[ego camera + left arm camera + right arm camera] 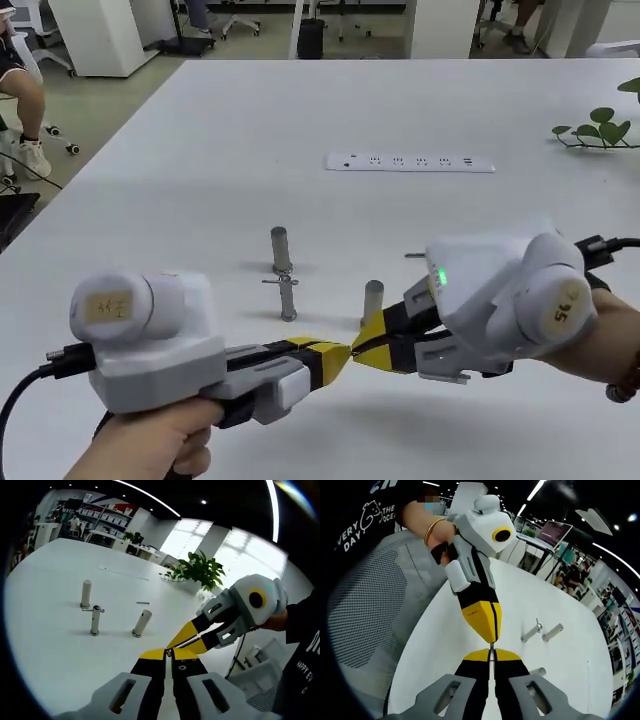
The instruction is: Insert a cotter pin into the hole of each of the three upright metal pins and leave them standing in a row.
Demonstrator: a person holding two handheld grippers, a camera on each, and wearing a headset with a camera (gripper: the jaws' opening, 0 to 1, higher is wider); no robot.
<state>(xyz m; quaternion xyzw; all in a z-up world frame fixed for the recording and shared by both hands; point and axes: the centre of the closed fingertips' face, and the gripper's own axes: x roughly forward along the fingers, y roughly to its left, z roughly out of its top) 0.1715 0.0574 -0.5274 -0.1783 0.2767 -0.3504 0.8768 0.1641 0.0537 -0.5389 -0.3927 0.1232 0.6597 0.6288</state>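
Regrip of a cotter pin, tip to tip, ahead of the next insertion.

Left gripper (pixel 338 361) and right gripper (pixel 362 350) meet nose to nose over the table (pixel 200 160). Both sets of jaws are pressed together on a thin cotter pin (pixel 491 648). Three metal pins stand upright beyond. The middle pin (pixel 287 296) already carries a crosswise pin, the near pin (pixel 373 300) looks bare, and the far pin (pixel 279 249) is too small to judge. A spare cotter pin (pixel 415 256) lies apart. Next, likely: one gripper lets go, and the other lines the pin up with the near pin's hole.
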